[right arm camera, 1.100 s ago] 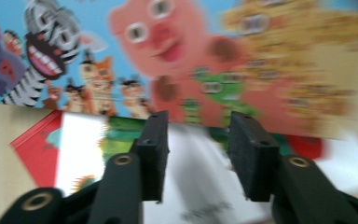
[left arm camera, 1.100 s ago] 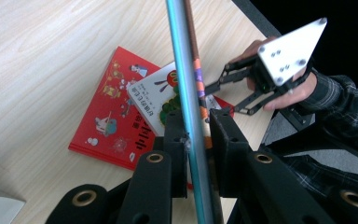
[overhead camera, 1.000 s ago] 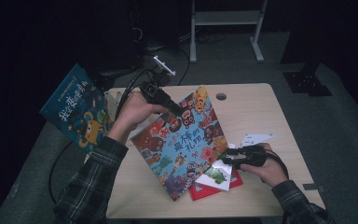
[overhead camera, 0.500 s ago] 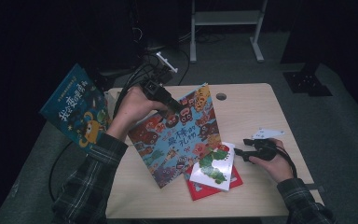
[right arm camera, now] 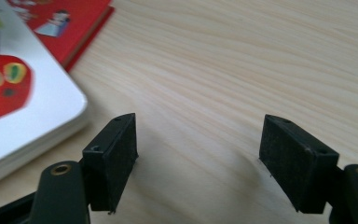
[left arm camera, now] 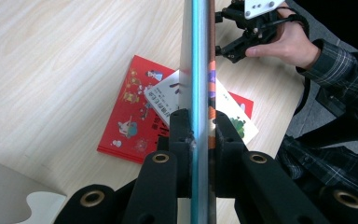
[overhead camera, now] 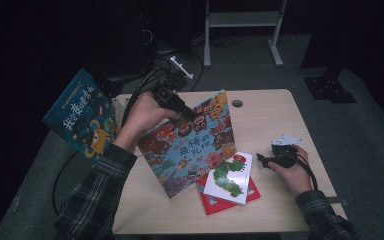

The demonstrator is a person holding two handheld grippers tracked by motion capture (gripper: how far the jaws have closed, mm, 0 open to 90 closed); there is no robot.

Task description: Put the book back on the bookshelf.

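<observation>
One big picture book point(overhead camera: 192, 142) is clamped at its far top edge by the left gripper point(overhead camera: 189, 116), which holds it tilted, with its near corner low over the table point(overhead camera: 270, 112). In the left gripper view the book's thin teal edge point(left arm camera: 198, 70) runs straight up between the two pressing jaws. Its cover is blue with many red and orange cartoon creatures and white characters.

Just right of that low corner lie a white caterpillar book point(overhead camera: 230, 177) on top of a red book point(overhead camera: 215, 202). Farther right, the right gripper point(overhead camera: 261, 161) rests low on the table; its jaws have just been opening and nothing is between them, only bare wood. The far right part of the table is free. Left of the table, another blue book point(overhead camera: 82, 117) stands.
</observation>
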